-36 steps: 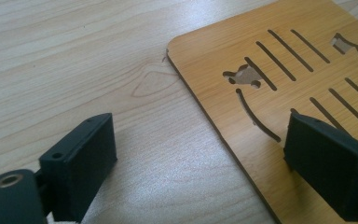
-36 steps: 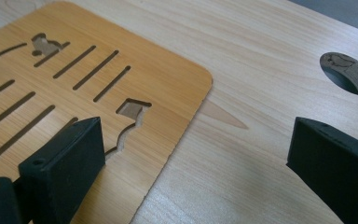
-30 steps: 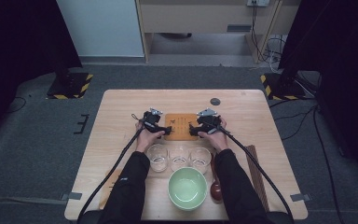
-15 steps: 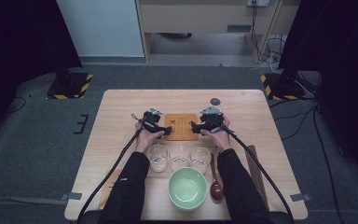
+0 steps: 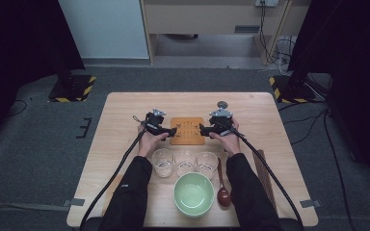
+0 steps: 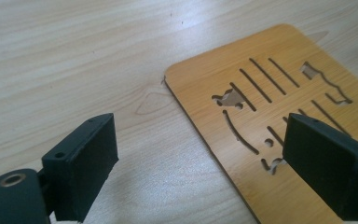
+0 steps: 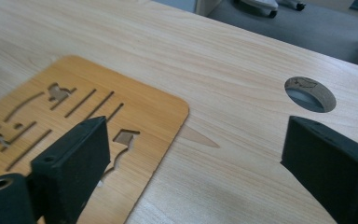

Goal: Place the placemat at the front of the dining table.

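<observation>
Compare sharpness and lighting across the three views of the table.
High view: dim, dark at the edges, light wooden table evenly lit. Left gripper view: orange cut-out wooden mat crisp, near jaws softer. Right gripper view: mat sharp, round hole in the tabletop and floor beyond slightly soft.

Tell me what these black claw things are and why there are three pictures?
A person sits at a wooden table and holds a tool in each hand: a gripper with two black jaws. One picture looks down from above. There you see the left gripper and the right gripper at either side of an orange mat with cut-out patterns. The other two pictures come from small cameras riding on each gripper, so the jaws poke up from the bottom. Both grippers are open and hold nothing; the right one's jaws have just been closing a little. Nearer the person stand three glasses, a green bowl and a spoon.
</observation>
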A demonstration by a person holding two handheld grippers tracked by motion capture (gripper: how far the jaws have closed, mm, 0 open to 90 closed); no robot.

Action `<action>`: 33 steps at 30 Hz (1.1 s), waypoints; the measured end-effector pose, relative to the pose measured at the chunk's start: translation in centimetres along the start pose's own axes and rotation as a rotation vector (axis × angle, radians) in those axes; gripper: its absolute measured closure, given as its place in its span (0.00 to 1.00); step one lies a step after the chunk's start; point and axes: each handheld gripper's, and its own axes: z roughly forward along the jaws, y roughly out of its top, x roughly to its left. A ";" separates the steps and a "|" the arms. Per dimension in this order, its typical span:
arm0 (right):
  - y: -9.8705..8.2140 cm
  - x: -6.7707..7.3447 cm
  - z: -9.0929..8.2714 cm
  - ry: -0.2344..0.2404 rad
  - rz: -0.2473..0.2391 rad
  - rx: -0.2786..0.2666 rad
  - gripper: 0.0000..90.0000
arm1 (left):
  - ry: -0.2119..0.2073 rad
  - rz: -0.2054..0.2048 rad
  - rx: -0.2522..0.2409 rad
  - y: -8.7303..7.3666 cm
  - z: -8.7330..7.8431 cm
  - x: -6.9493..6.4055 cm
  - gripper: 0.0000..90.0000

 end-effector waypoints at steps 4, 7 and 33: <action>0.4 -0.7 -1.1 0.041 0.059 -0.036 0.10 | -0.003 -0.005 -0.043 0.4 -1.4 -0.1 0.13; 0.6 -1.2 -1.9 0.089 0.052 -0.030 0.09 | -0.005 -0.004 -0.060 0.4 -2.2 -0.1 0.15; 0.3 -2.9 -11.3 0.207 0.021 -0.178 0.45 | -0.026 0.019 -0.244 -1.2 -11.0 -1.9 0.39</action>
